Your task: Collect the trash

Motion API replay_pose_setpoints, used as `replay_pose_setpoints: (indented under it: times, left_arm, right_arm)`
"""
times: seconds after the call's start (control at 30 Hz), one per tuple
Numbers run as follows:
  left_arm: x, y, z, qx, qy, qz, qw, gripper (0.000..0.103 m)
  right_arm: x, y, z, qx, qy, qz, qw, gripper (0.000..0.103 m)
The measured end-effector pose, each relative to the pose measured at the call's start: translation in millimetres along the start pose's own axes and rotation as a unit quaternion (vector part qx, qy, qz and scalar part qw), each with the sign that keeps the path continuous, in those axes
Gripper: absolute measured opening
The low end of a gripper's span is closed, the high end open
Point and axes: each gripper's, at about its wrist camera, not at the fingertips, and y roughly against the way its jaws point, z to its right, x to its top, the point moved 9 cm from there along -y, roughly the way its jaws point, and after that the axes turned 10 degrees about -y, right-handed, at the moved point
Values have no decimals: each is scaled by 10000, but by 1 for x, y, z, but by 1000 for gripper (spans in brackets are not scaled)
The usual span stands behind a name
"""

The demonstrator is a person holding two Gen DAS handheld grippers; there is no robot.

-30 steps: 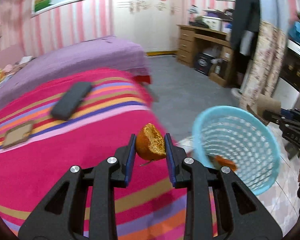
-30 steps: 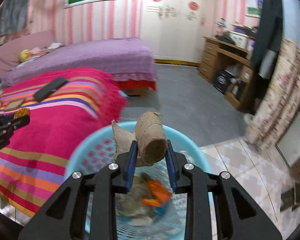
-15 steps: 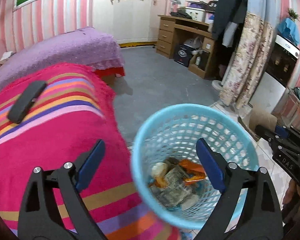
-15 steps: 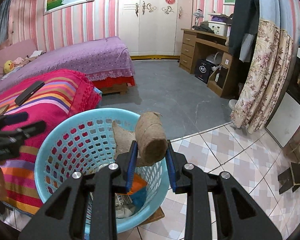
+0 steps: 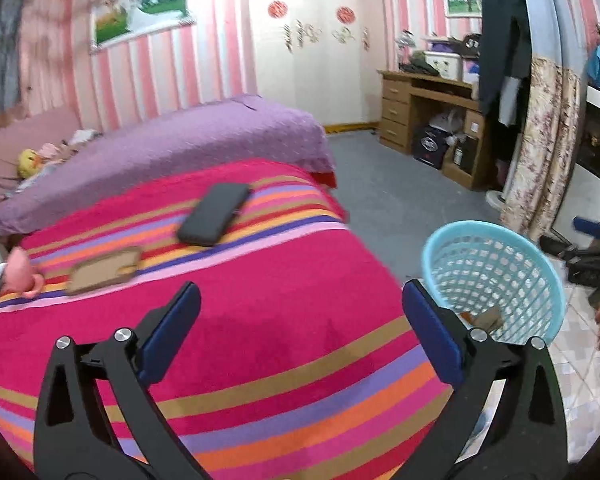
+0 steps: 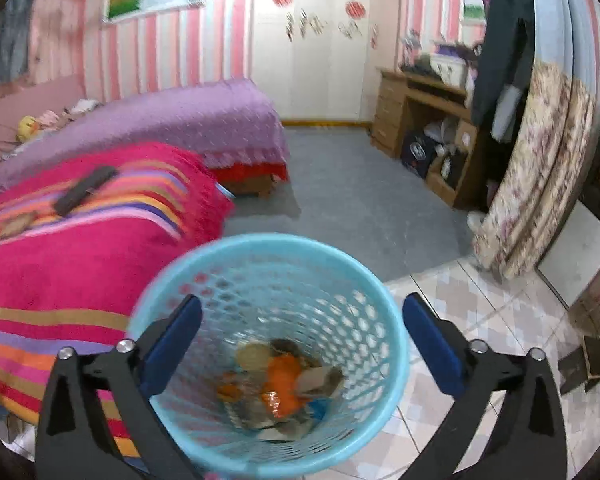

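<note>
Right wrist view: right gripper (image 6: pixel 300 338) spread wide and empty above one blue mesh wastebasket (image 6: pixel 204 252), scraps piled inside. Left gripper (image 5: pixel 300 326) gapes empty over the striped blanket (image 5: pixel 280 280); at ten o'clock one flat cardboard scrap (image 5: pixel 104 269), probably light and floppy, best pinched by an edge. One black case (image 5: pixel 214 219) at eleven.

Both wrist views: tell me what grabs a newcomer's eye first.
The striped pink blanket fills the left wrist view, a dark flat case lying on it. In the right wrist view, the blue mesh basket with mixed trash sits directly under the open right gripper.
</note>
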Motion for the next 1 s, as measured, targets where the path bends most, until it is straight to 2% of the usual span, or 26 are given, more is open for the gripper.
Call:
replay_pose_setpoints:
  times: [0.17, 0.27, 0.37, 0.5, 0.7, 1.0]
  left_arm:
    - [-29, 50, -39, 304, 89, 119, 9994, 97]
    - [-54, 72, -61, 446, 223, 134, 9987, 97]
    - [-79, 87, -81, 634, 335, 144, 9973, 97]
    - [-103, 97, -100, 815, 536, 207, 9950, 98]
    - [-116, 98, -117, 1059, 705, 343, 9913, 98]
    - [-120, 97, -119, 1129, 713, 413, 9902, 98]
  right_arm:
    - [-6, 58, -56, 393, -152, 263, 9988, 99]
    - [-26, 85, -94, 552, -197, 442, 9973, 99]
    - [-54, 95, -126, 800, -128, 518, 9954, 99]
    - [-77, 97, -151, 831, 203, 739, 9936, 99]
    - [-81, 105, -170, 1084, 291, 981, 9888, 99]
    - [-78, 112, -183, 1191, 370, 1152, 9855, 99]
